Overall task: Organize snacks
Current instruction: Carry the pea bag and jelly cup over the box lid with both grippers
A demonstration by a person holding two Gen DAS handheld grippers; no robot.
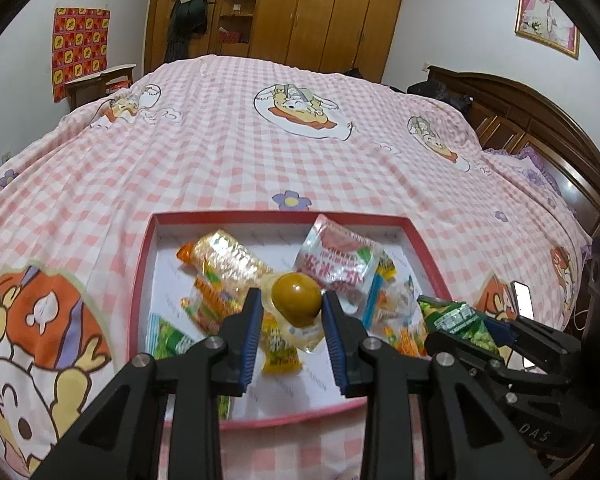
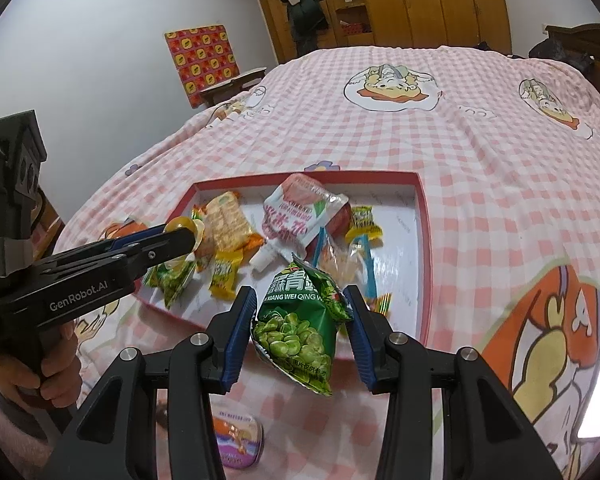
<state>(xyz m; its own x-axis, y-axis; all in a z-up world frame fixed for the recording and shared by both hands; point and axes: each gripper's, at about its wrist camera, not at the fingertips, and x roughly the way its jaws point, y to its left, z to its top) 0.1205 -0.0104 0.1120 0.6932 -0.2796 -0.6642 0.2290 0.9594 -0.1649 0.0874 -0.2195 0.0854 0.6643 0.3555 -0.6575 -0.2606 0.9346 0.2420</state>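
- Left hand-held gripper (image 1: pixel 288 308): clenched on a clear jelly cup (image 1: pixel 295 305) with a brown-yellow dome; blue pads pressing on its two sides, cup raised above the red box (image 1: pixel 428 256) on the bed.
- Right hand-held gripper (image 2: pixel 300 320): grasping a green pea packet (image 2: pixel 300 316); pads pinching the upper part, the bag hanging down and tilted, its long axis about in line with the fingers, bottom edge toward the camera.
- Place of both held snacks: over the near part of the box, the pea packet near the near right corner, the jelly cup more to the left and over the middle.
- Still lying inside the box: a white and red pouch (image 2: pixel 300 216) with a spout, an orange-edged cracker pack (image 2: pixel 228 220), small yellow sachets (image 2: pixel 224 276), one more green packet (image 2: pixel 172 280).
- Outside the box, on the checked bedspread (image 1: pixel 220 152) close to the person: a round purple container (image 2: pixel 236 440), below the right gripper.
- Relation that matters for the coming move: probably a sorting place outside the box; the purple container lying nearer to the right hand than to the left, toward the person and downward from the pea packet.
- Risk, as a judgement: the two grippers just beside each other, so crossing paths could knock the packet.
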